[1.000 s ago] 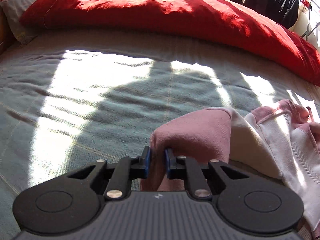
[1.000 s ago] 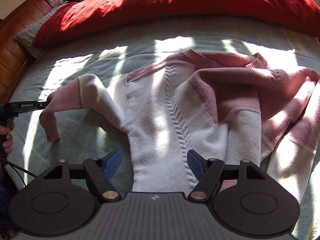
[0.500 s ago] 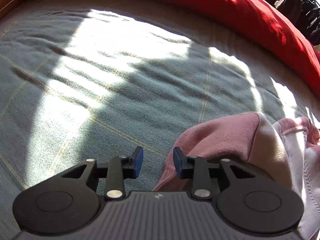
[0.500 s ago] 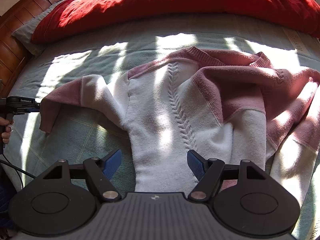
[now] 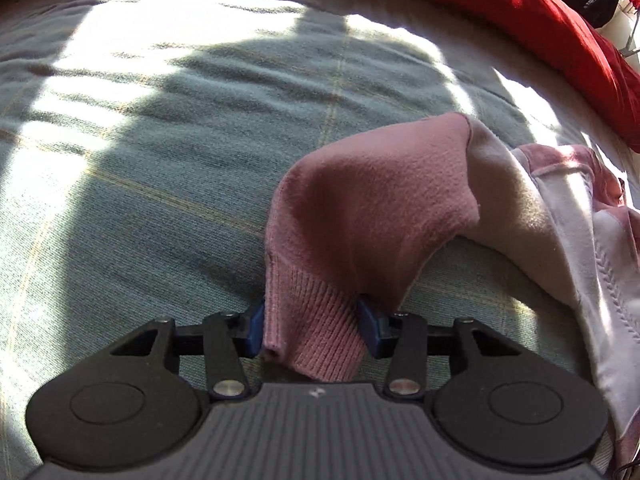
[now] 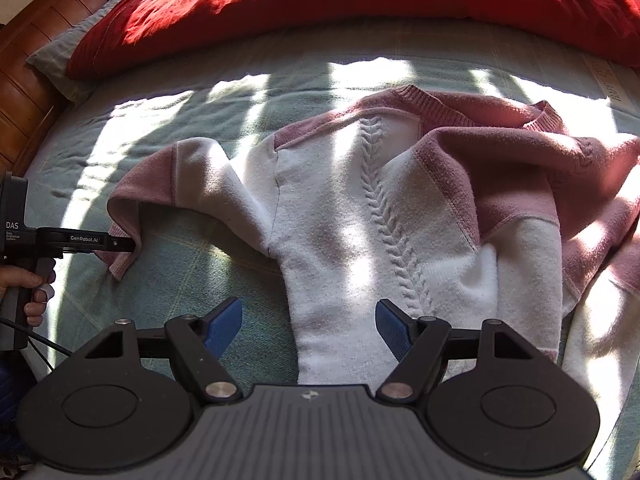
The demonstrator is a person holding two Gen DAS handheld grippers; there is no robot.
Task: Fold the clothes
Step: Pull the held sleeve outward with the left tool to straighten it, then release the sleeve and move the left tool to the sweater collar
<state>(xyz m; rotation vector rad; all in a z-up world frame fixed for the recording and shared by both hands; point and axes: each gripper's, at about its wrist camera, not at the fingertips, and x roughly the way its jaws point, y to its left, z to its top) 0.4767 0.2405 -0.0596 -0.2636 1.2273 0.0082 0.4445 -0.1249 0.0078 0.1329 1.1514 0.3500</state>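
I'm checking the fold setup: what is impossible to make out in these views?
- Sweater: right sleeve cut off by the right wrist view's edge.
- Hem: hidden behind the right tongs housing.
- Cuff: whether the left tongs pinch it is unclear; both views show only contact.

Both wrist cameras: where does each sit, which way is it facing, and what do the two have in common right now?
Left wrist: sits on the left gripper, looking low across the green blanket at the pink sleeve cuff lying between its open fingers.
Right wrist: sits on the right gripper, open above the sweater, facing the red duvet; the person's hand holding the left gripper shows at left.
Shared: the sleeve cuff, sweater, blanket and duvet.
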